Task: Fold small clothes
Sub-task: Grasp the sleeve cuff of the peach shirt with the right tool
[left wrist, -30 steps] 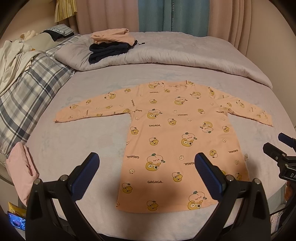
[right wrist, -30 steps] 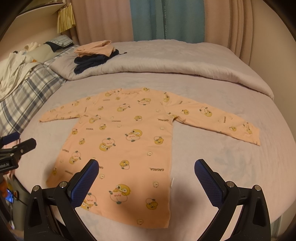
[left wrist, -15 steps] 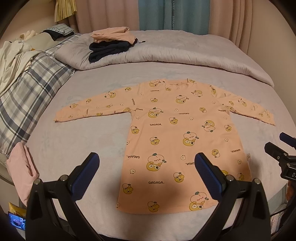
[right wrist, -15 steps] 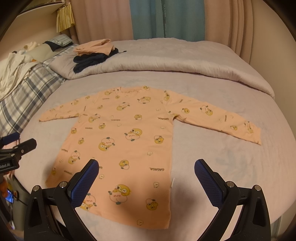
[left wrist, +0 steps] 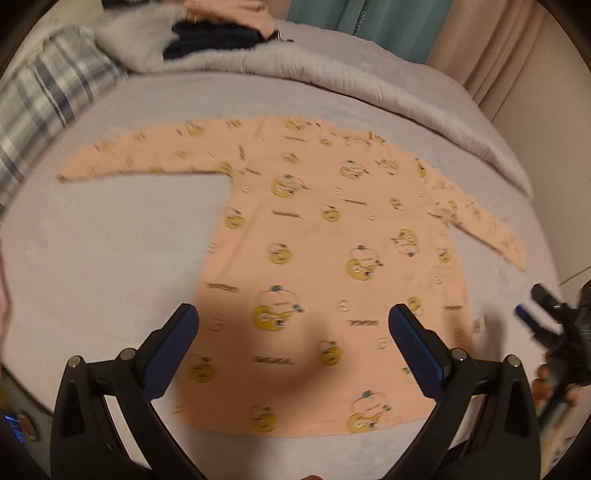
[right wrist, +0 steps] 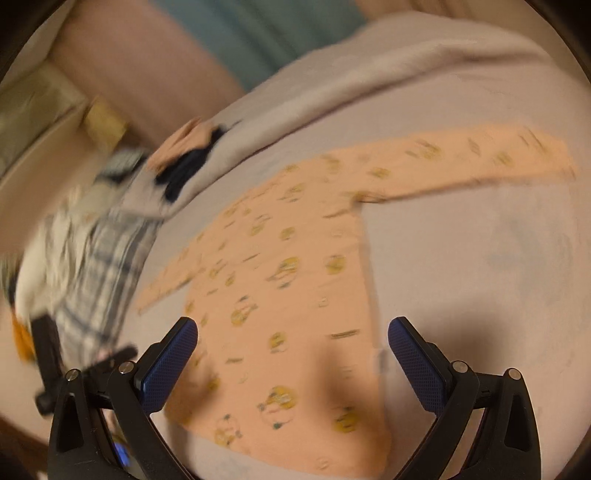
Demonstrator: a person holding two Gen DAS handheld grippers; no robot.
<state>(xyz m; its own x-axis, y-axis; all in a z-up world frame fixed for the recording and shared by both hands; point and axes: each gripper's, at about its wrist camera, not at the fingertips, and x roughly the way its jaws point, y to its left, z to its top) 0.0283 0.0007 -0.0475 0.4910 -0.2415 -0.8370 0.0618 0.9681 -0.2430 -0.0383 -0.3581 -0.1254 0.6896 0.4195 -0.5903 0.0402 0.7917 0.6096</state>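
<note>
A small peach long-sleeved top [left wrist: 325, 258] with yellow cartoon prints lies flat on the grey bed, sleeves spread out to both sides. It also shows in the right wrist view [right wrist: 295, 288], blurred and tilted. My left gripper [left wrist: 293, 325] is open and empty, above the lower part of the top. My right gripper [right wrist: 291, 338] is open and empty, above the top's lower right part near its side seam. The right gripper also shows at the right edge of the left wrist view [left wrist: 554, 317].
A folded grey duvet [left wrist: 369, 74] lies across the far side of the bed, with folded dark and peach clothes [left wrist: 218, 37] on it. A plaid blanket [left wrist: 40, 99] lies at the left. Curtains [left wrist: 354, 18] hang behind. The bed's near edge is just below the grippers.
Both grippers have moved forward and down toward the top. The right gripper has swung and tilted sharply, which blurs its view. Both stay open and empty; the top has not moved.
</note>
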